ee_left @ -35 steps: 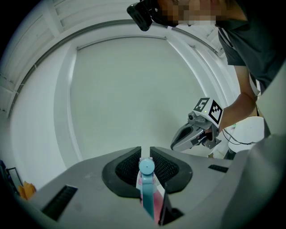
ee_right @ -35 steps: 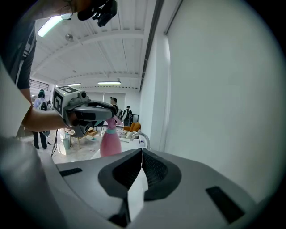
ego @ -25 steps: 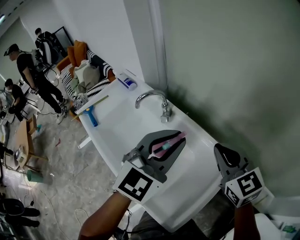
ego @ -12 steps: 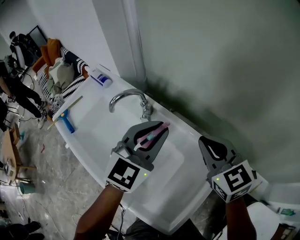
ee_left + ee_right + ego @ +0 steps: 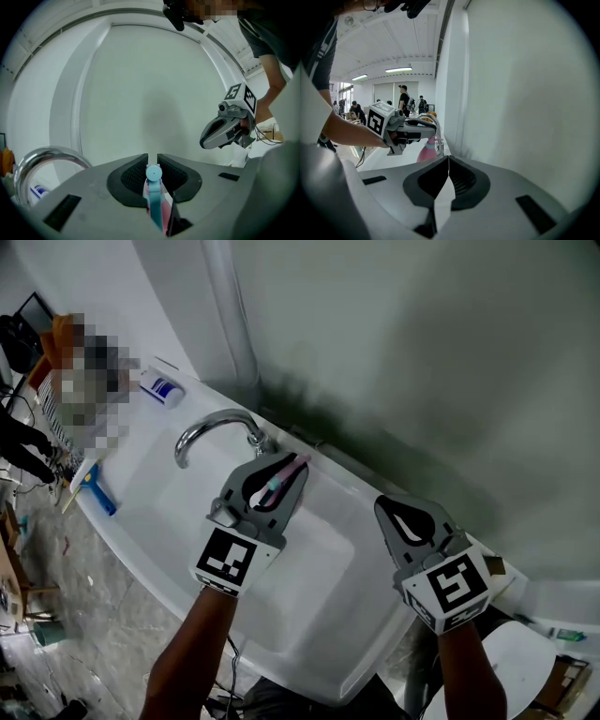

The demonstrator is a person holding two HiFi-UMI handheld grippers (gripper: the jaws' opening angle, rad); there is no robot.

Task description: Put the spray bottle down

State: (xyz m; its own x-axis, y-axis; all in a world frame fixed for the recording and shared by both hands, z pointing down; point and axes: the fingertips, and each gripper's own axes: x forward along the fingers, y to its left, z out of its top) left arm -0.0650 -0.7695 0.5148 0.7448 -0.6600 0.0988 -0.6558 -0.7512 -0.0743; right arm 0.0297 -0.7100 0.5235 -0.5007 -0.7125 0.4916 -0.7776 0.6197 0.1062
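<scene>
My left gripper [image 5: 287,465] keeps its fingers clenched on the neck of the pink spray bottle [image 5: 278,482]. The bottle is over the white sink [image 5: 169,521], at 5 o'clock from the faucet [image 5: 211,427]. At 3 o'clock, well apart, my right gripper [image 5: 384,507] hovers with its fingers clenched on nothing.
</scene>
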